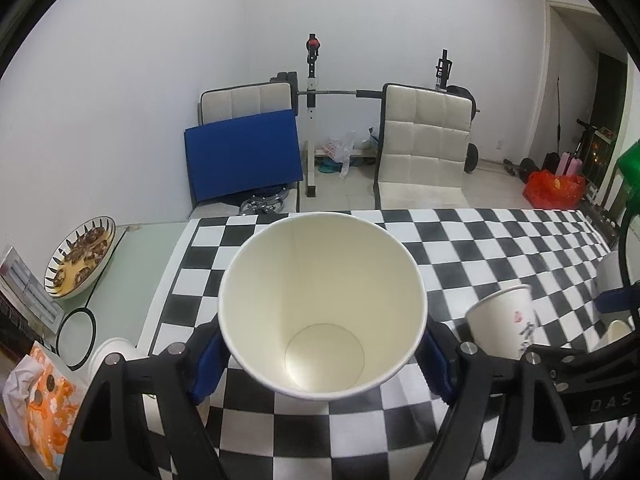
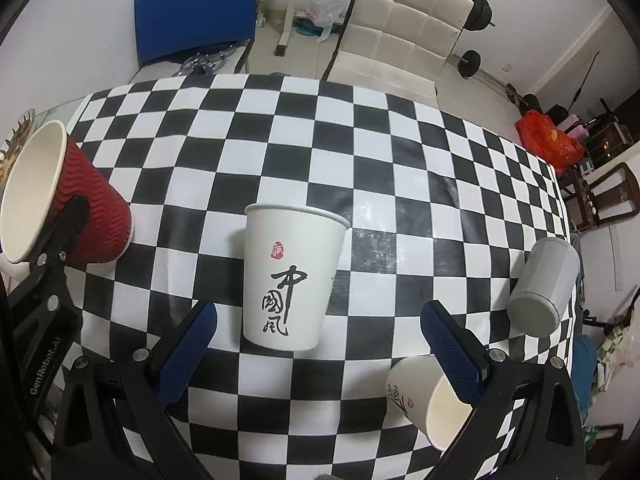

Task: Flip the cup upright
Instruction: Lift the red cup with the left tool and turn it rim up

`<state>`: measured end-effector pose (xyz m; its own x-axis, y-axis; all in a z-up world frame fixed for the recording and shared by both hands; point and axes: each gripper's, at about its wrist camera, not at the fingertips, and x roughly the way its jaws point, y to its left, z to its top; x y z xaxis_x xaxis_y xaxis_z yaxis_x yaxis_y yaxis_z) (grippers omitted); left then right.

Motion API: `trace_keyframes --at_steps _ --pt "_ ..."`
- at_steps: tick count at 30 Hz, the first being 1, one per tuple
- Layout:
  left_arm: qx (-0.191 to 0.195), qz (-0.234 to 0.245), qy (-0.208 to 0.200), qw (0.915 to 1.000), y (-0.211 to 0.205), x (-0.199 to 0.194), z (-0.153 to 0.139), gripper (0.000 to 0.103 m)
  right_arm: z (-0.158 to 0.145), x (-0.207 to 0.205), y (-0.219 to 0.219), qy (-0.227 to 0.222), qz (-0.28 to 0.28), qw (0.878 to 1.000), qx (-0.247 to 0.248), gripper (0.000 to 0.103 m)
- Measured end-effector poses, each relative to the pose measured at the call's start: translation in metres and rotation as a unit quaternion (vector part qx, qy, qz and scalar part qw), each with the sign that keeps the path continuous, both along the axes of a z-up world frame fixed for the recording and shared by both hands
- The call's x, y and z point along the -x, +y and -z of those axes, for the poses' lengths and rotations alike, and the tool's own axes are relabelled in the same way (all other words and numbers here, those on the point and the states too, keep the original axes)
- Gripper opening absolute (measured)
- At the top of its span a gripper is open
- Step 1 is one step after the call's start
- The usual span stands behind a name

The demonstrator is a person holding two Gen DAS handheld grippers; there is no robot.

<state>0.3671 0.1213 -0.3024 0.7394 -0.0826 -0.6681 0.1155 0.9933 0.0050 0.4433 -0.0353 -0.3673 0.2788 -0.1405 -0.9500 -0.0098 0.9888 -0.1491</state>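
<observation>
Clearly, left jaws clamp a ribbed red cup (image 2: 72, 200), mouth up, tilted; right jaws apart.

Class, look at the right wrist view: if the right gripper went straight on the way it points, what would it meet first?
Most likely the upright white cup with black calligraphy, which stands centred between the open fingers of the right gripper, just ahead on the checkered tablecloth. Depth is hard to judge through the fisheye.

Home: dining chairs (image 1: 424, 140), barbell rack (image 1: 312, 92).
</observation>
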Motion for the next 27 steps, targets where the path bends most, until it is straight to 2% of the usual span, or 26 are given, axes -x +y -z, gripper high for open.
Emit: trace_keyframes --at_steps 7,12,16,21,24,26,27 --pt "0.007 0.009 0.038 0.9992 -0.003 0.027 -0.035 0.078 -0.021 0.028 -0.012 0.013 0.008 1.0 -0.004 0.103" --pt "0.015 0.021 0.087 0.9959 -0.018 0.068 -0.059 0.078 -0.036 0.078 -0.029 0.035 0.001 0.999 -0.01 0.103" --pt "0.018 0.032 0.137 0.9899 -0.039 0.108 -0.065 0.078 -0.041 0.125 -0.051 0.049 -0.002 0.999 -0.022 0.103" --pt "0.036 0.056 0.222 0.9728 -0.072 0.153 -0.053 0.078 -0.037 0.186 -0.095 0.071 0.008 0.997 -0.035 0.103" --pt "0.051 0.078 0.282 0.9547 -0.098 0.179 -0.034 0.078 -0.026 0.215 -0.125 0.091 0.023 0.995 -0.046 0.103" --pt "0.071 0.089 0.332 0.9363 -0.113 0.193 -0.017 0.078 -0.017 0.234 -0.144 0.108 0.034 0.992 -0.054 0.103" --pt "0.087 0.091 0.361 0.924 -0.12 0.2 -0.005 0.078 -0.013 0.24 -0.15 0.114 0.038 0.991 -0.056 0.103"
